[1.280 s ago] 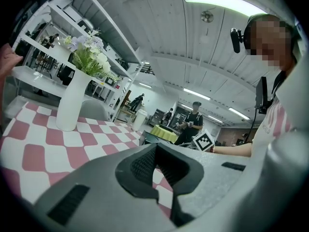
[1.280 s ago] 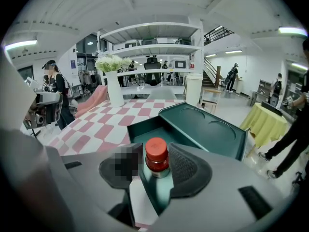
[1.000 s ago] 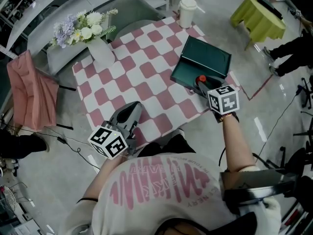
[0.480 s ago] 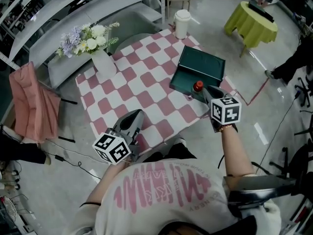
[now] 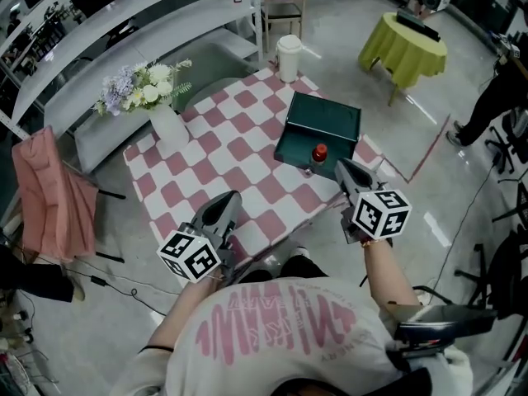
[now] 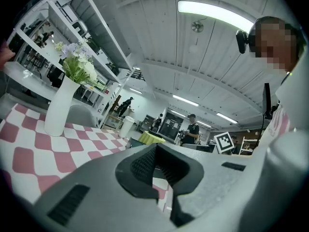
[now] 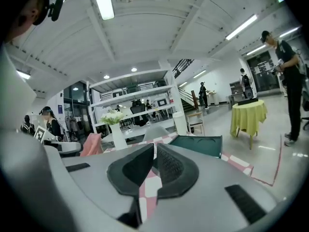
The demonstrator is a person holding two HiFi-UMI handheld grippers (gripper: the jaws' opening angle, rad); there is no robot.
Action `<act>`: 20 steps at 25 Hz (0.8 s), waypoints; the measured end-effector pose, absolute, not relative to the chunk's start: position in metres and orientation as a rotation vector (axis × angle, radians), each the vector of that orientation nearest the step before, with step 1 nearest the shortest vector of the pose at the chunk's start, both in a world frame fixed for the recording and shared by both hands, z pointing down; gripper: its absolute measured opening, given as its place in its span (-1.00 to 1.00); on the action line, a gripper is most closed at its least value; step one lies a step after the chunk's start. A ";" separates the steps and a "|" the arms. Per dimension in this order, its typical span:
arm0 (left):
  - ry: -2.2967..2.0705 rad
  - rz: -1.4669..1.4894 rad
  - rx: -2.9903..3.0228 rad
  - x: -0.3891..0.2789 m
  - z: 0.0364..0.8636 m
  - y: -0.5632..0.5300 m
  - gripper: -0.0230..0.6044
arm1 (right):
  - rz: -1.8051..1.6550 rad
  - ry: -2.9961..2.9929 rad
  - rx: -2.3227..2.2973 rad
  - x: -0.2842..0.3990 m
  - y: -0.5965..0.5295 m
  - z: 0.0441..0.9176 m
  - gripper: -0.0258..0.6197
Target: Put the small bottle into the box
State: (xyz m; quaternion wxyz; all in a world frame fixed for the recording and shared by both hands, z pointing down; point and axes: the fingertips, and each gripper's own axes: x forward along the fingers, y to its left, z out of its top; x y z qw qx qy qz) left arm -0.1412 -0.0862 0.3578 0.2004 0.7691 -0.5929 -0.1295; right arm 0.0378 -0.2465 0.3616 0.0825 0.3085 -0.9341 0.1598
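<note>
The small bottle (image 5: 318, 152) with a red cap stands upright at the near edge of the open dark green box (image 5: 330, 120), seemingly inside it. My right gripper (image 5: 341, 167) hangs just off the table's near right edge, a short way from the bottle. Its jaws have just been closing and are now shut with nothing between them (image 7: 153, 164). The box (image 7: 198, 145) shows ahead in the right gripper view, where the bottle is hidden. My left gripper (image 5: 232, 198) is shut and empty over the table's near edge (image 6: 155, 170).
The pink-and-white checked table (image 5: 239, 163) carries a white vase of flowers (image 5: 165, 120) at its far left. Around it are a white bin (image 5: 288, 58), a yellow-green round table (image 5: 404, 52), a pink cloth (image 5: 49, 192) and a person (image 5: 499, 89) at the right.
The right gripper let go of the bottle, pulled back toward me and up, and its jaws shut. The bottle stays at the box. The left gripper barely shifted.
</note>
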 end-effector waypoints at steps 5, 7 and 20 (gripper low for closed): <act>-1.671 -0.387 2.176 -0.134 0.342 -0.082 -0.90 | 0.436 -2.810 1.009 0.061 -0.237 0.334 -0.85; -1.683 -0.393 2.187 -0.131 0.336 -0.080 -0.90 | 0.408 -2.820 1.032 0.069 -0.237 0.325 -0.85; -1.727 -0.418 2.193 -0.083 0.317 -0.076 -0.90 | 0.355 -2.832 0.951 0.108 -0.226 0.311 -0.87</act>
